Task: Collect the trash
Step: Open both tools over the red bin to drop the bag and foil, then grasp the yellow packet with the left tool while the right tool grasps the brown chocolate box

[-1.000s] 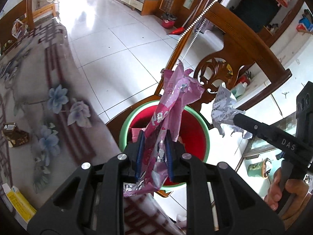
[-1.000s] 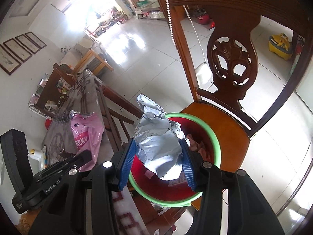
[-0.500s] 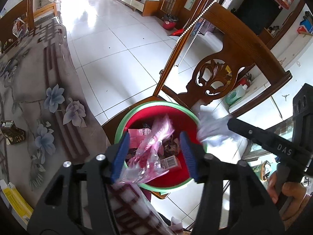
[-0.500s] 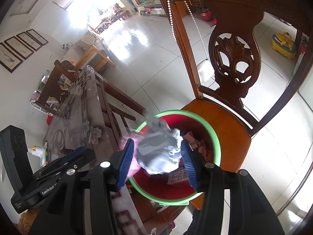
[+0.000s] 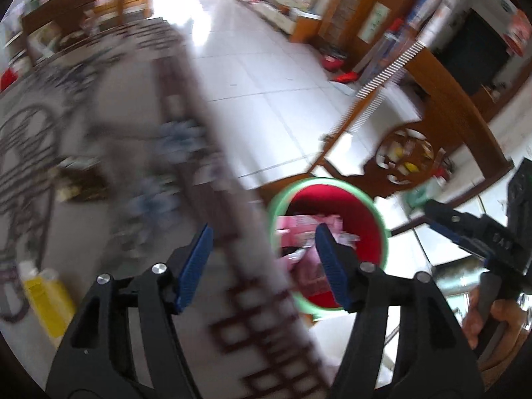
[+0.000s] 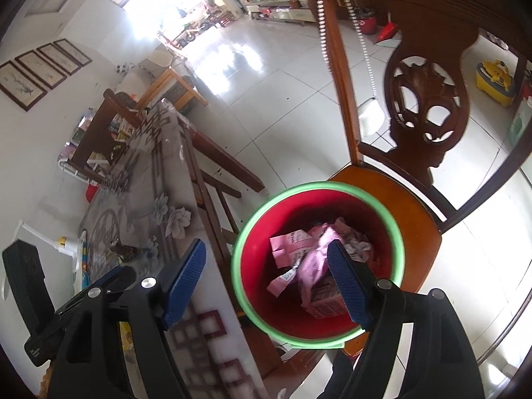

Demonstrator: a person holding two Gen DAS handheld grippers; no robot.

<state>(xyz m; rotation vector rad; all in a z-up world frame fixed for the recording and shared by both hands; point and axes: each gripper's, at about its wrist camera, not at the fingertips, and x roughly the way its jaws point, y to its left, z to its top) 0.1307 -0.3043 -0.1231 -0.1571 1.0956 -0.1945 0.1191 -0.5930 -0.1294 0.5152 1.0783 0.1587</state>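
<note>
A red bin with a green rim (image 6: 395, 229) stands on a wooden chair seat (image 6: 419, 212); it also shows in the left wrist view (image 5: 382, 222). Inside lie a pink wrapper (image 6: 314, 262), pink cartons (image 6: 289, 242) and crumpled paper (image 6: 357, 244). My right gripper (image 6: 266, 277) is open and empty above the bin's left rim and the table edge. My left gripper (image 5: 262, 261) is open and empty over the table edge, in a blurred view. The right gripper shows at the right of the left wrist view (image 5: 465, 229).
A table with a grey flowered cloth (image 6: 146, 179) lies left of the chair. On it are a small brown carton (image 6: 124, 251) and a yellow box (image 5: 46, 296). The carved chair back (image 6: 429, 106) rises behind the bin. White tiled floor (image 6: 266, 83) lies beyond.
Both grippers opened and dropped their loads into the bin: the pink wrapper from the left, the crumpled paper from the right. The left gripper has swung left towards the table.
</note>
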